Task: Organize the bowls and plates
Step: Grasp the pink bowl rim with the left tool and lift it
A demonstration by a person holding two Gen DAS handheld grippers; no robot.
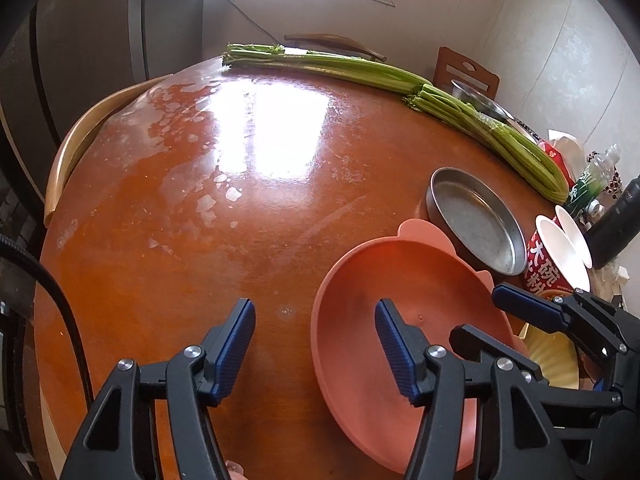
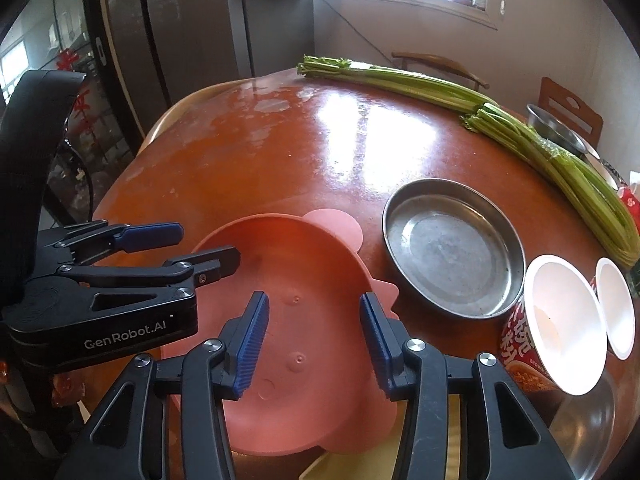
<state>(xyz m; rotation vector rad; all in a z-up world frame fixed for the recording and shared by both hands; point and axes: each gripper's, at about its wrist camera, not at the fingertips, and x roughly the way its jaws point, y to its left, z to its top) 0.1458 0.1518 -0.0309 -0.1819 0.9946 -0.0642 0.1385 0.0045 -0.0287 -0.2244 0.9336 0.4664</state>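
Here, shallow pink eared plate (image 2: 312, 264), left gripper (image 1: 316, 320) fingers spread, right gripper (image 2: 314, 304) fingers spread, pinching nothing.

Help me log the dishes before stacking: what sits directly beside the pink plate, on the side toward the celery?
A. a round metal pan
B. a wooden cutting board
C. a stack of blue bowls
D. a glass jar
A: a round metal pan rests on the table right next to the pink plate, between it and the celery.
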